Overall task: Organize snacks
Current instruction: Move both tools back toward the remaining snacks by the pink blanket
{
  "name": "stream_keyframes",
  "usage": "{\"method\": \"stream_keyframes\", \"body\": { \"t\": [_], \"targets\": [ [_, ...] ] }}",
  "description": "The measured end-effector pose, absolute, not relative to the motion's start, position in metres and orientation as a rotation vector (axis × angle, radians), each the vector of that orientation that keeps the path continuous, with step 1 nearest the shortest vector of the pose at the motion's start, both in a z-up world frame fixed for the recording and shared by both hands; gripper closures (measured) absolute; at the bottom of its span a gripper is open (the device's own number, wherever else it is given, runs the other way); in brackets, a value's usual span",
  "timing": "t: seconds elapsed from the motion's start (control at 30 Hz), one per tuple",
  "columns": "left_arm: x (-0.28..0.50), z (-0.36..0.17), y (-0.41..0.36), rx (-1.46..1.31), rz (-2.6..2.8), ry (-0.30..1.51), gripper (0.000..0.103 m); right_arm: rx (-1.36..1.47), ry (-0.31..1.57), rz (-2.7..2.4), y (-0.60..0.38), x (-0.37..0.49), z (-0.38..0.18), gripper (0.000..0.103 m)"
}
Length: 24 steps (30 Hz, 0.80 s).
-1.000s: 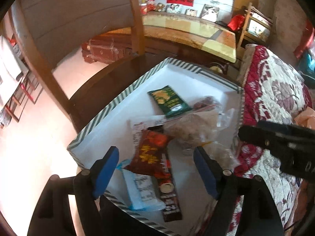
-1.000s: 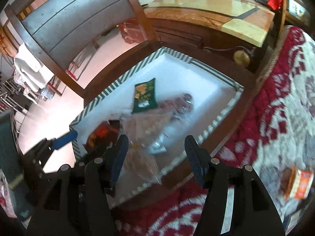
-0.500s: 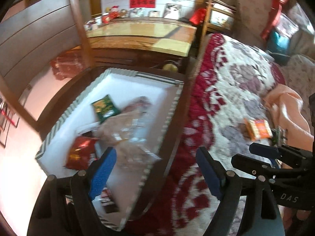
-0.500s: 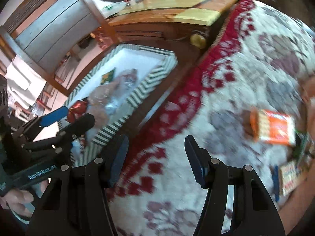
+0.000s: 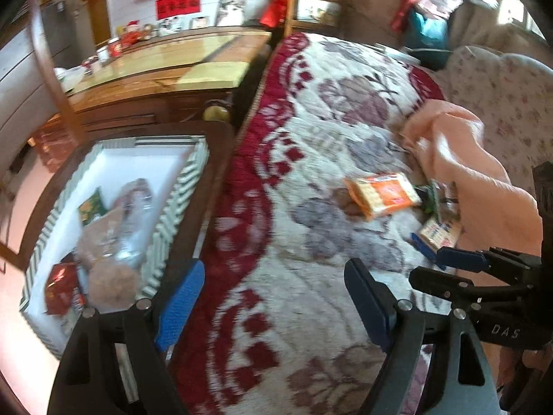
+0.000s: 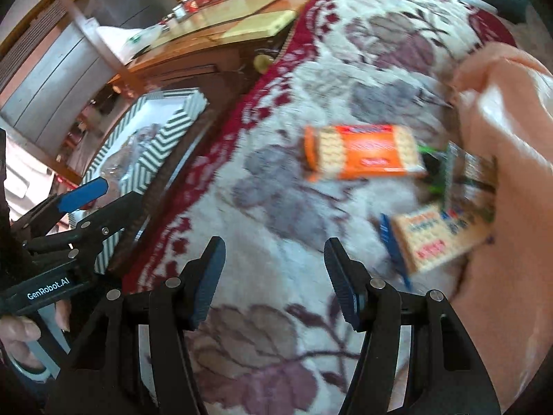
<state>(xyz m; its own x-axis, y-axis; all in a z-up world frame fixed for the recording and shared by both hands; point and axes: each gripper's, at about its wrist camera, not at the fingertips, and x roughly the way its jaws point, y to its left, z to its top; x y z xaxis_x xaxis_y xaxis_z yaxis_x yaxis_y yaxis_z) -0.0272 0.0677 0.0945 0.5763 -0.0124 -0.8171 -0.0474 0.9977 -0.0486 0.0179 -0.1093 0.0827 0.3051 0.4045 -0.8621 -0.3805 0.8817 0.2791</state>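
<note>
- The right gripper [image 6: 274,276] hangs above a floral red-and-cream quilt [image 6: 276,207], pointing steeply down, its jaws apart with only quilt between them – nothing is held.
- The nearest loose snack is an orange cracker packet [image 6: 363,152]. It lies flat on the quilt, ahead of the right gripper and a little to its right, well apart from the fingertips.
- The packet's long axis runs roughly left to right across the right wrist view – about in line with the gap between the jaws, so by my judgement the wrist would need to roll for the jaws to close across its narrow width.
- A second pale cracker pack [image 6: 439,238] lies nearer the right gripper, off to its right, tilted and partly tucked against a peach-coloured cloth [image 6: 501,173]. Something green shows between the two packs, too blurred to name.
- The left gripper [image 5: 273,304] also stands wide open and empty over the quilt. From it the orange cracker packet [image 5: 382,195] lies further off, ahead and to the right, with the right gripper [image 5: 459,266] between.
- The right hand is therefore the nearer one for either pack.
- The striped box [image 5: 172,207] sits on a dark wooden stool to the left of the quilt. It already holds several snacks, including a green packet [image 5: 91,207] and a red packet [image 5: 62,287].
</note>
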Motion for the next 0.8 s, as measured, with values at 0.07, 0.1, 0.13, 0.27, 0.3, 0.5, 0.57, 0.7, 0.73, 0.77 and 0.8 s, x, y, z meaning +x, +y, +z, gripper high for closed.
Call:
{"method": "stream_keyframes", "body": {
  "t": [0.07,0.1,0.13,0.27,0.3,0.5,0.57,0.7,0.73,0.77,0.8],
  "targets": [
    [-0.021,0.092,0.06,-0.071,-0.016,0.966,0.018,0.04,1.151,0.5,-0.122,0.018,0.082,0.043],
    [-0.017,0.09,0.055,-0.072,-0.036,0.975,0.018,0.05,1.153,0.488,-0.129,0.018,0.081,0.043],
    [-0.014,0.089,0.051,-0.069,-0.049,0.982,0.018,0.061,1.154,0.474,-0.136,0.018,0.081,0.043],
    [0.0,0.086,0.034,-0.038,-0.096,0.983,0.018,0.094,1.156,0.431,-0.161,0.019,0.08,0.042],
    [0.003,0.084,0.029,-0.033,-0.114,0.99,0.018,0.099,1.156,0.42,-0.167,0.019,0.08,0.042],
    [0.026,0.075,0.009,-0.024,-0.208,1.02,0.017,0.128,1.178,0.357,-0.193,0.021,0.073,0.042],
    [0.036,0.072,0.004,-0.025,-0.23,1.037,0.017,0.145,1.191,0.346,-0.199,0.023,0.069,0.042],
    [0.054,0.066,-0.008,0.042,-0.281,1.045,0.017,0.157,1.209,0.334,-0.206,0.025,0.062,0.042],
    [0.058,0.065,-0.011,0.058,-0.298,1.049,0.017,0.157,1.21,0.326,-0.208,0.025,0.061,0.042],
    [0.062,0.064,-0.013,0.071,-0.32,1.052,0.017,0.16,1.211,0.322,-0.21,0.026,0.061,0.042],
    [0.066,0.062,-0.016,0.082,-0.339,1.054,0.017,0.169,1.211,0.317,-0.214,0.027,0.06,0.042]
  ]
}}
